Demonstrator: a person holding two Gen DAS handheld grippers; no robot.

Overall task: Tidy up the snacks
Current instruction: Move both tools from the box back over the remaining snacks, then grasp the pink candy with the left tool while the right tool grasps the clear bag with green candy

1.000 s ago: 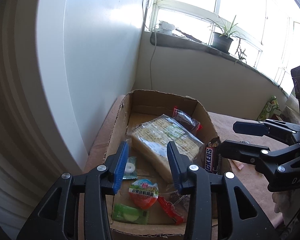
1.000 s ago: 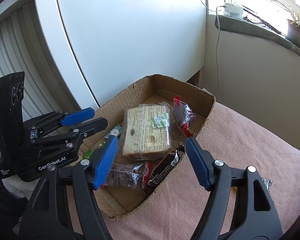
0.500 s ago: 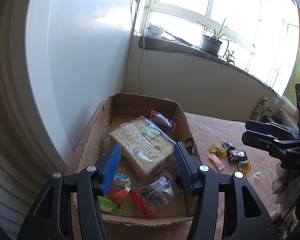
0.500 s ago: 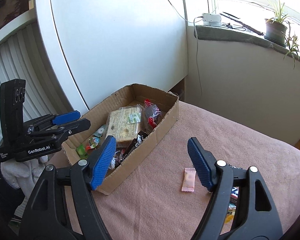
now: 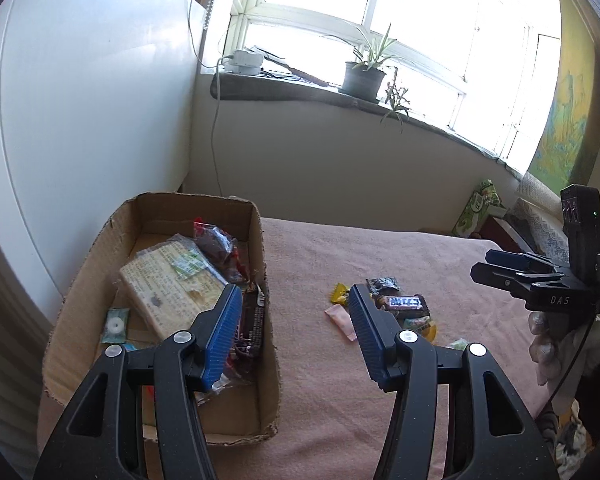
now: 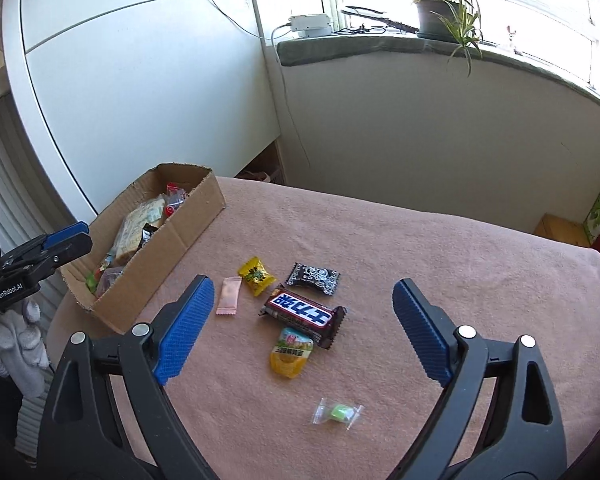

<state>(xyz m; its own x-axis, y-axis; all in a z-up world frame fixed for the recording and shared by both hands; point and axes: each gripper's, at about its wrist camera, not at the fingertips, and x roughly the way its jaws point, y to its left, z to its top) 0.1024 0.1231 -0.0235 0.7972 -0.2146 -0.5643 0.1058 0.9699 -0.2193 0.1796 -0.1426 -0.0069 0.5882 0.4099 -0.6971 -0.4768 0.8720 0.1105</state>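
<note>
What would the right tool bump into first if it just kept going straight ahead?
Probably the chocolate bar, which lies between the open right tool's fingers on the pink cloth. Depth is hard to judge.

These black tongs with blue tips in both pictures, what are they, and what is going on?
They are two hand-held grippers, one in each of a person's hands, each carrying a camera that looks along its fingers. One picture looks from the left gripper, the other from the right gripper. Both are open and hold nothing; the right one's jaws have just been opening. A brown cardboard box holding wrapped snacks stands on a pink cloth-covered table. Loose beside it lie a dark chocolate bar, a pink sachet and several small sweets.
</note>
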